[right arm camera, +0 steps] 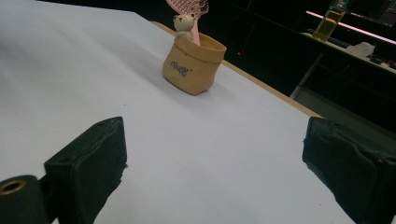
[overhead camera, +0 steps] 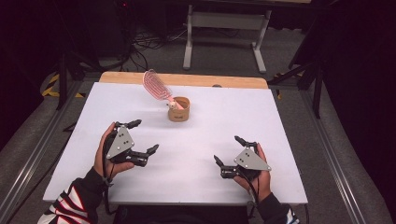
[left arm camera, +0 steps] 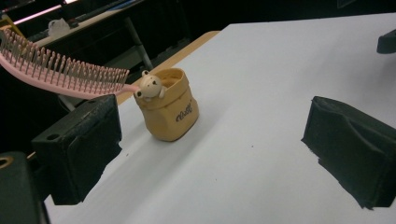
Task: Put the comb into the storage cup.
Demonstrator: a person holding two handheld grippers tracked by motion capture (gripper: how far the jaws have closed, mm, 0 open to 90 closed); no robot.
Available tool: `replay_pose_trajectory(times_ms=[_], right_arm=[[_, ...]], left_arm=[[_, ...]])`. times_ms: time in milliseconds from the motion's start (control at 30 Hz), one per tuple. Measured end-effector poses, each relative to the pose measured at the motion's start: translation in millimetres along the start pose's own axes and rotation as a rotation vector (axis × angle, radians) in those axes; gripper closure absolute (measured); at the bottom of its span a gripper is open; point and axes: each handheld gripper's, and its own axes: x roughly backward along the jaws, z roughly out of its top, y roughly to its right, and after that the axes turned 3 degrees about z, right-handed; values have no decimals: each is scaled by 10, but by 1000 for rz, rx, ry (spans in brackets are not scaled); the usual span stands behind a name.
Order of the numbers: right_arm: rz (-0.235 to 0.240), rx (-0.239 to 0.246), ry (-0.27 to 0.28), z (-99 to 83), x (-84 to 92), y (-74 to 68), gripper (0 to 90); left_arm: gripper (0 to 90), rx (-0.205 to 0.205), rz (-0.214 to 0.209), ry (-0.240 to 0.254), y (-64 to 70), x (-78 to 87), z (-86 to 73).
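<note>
Currently both grippers, left and right, rest with jaws open, empty. At 12 o'clock, the light, stiff hairbrush leans in the pot; grip its handle near the rim.

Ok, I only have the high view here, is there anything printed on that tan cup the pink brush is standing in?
Observer: Yes, the tan cup has dark script lettering on its side; too small to read.
Operator: What's the pale blob at its rim?
Observer: A small bear figure perched on the rim, beside the pink hairbrush handle.
Operator: Anything between the jaws of either gripper?
Observer: No. The left gripper and right gripper both have jaws wide apart over bare white table.
</note>
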Motion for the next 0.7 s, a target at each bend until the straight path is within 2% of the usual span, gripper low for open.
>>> replay_pose_trajectory(times_ms=[267,367,400,500,700], right_arm=[[-3,15,6,20,20,-17,68],[-6,12,5,19,23,-13,68],[-9,12,4,18,25,-12,68],[-10,11,4,19,26,-10,68],[-19,11,4,18,33,-1,67]], left_arm=[[51,-4,7,-10,6,73,-98],[52,-11,23,-18,9,120,-148],[52,-25,49,-22,11,147,-188],[52,-9,41,-20,4,163,-217],[51,-4,51,-30,-21,223,-300]])
